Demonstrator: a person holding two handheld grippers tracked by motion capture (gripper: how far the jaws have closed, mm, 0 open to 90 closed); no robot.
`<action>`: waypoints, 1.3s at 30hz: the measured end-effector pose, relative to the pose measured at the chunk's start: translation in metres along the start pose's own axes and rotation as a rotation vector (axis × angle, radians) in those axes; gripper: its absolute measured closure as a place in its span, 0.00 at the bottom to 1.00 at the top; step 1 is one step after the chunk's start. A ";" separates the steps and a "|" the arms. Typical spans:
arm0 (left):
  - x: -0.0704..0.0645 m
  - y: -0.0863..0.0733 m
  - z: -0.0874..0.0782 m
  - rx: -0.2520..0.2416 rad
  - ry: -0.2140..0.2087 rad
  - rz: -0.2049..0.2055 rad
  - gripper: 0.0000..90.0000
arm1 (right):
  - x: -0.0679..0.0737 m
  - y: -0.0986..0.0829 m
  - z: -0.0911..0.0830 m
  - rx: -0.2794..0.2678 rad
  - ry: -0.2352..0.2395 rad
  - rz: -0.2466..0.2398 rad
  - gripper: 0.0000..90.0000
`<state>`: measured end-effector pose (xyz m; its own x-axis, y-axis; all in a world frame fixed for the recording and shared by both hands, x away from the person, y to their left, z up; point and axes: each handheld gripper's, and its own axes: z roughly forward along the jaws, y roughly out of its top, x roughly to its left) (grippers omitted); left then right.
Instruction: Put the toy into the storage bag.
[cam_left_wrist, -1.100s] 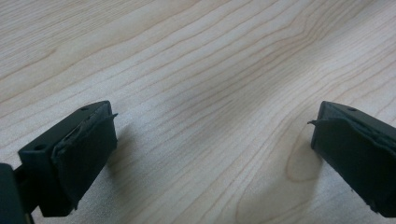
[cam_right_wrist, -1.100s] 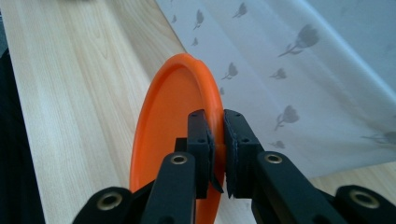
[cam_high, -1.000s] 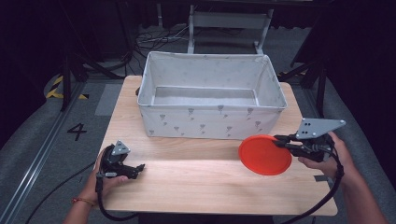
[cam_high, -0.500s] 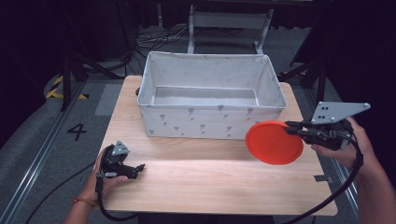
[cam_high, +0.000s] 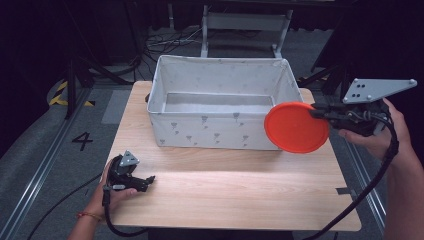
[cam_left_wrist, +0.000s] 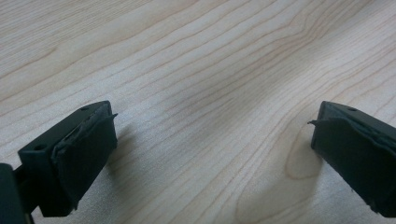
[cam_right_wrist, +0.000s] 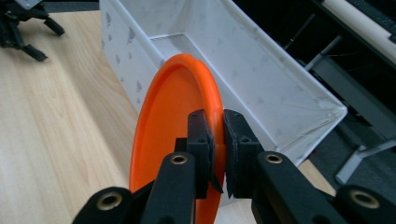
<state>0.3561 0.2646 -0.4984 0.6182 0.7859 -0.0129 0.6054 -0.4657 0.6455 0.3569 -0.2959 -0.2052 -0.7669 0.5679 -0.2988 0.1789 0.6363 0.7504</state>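
Right hand-held gripper (cam_right_wrist: 216, 140) clamps orange plate (cam_high: 296, 127) beside fabric bin (cam_high: 215, 130); left hand-held gripper (cam_left_wrist: 210, 140) wide open, empty.

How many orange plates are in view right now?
1. The orange plate is held on edge in the right gripper, off the table, by the fabric bin's right front corner. The bin's near floor is hidden.

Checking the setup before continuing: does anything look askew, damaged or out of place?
Nothing stands out. The orange plate is held on edge by the right gripper beside the white fabric bin, which sits square and intact.
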 end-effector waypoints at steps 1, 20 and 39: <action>0.000 0.000 0.000 0.001 -0.002 -0.002 0.01 | -0.002 0.003 -0.001 -0.001 -0.006 -0.005 0.91; 0.000 0.000 0.000 0.000 0.000 0.000 0.01 | -0.048 0.045 0.025 0.002 -0.070 -0.002 0.91; 0.000 0.000 0.000 0.000 -0.001 -0.001 0.01 | -0.090 0.045 0.093 -0.004 -0.076 0.086 0.91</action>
<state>0.3561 0.2646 -0.4985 0.6181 0.7860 -0.0137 0.6057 -0.4652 0.6455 0.4916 -0.2694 -0.1995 -0.7000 0.6584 -0.2764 0.2400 0.5815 0.7774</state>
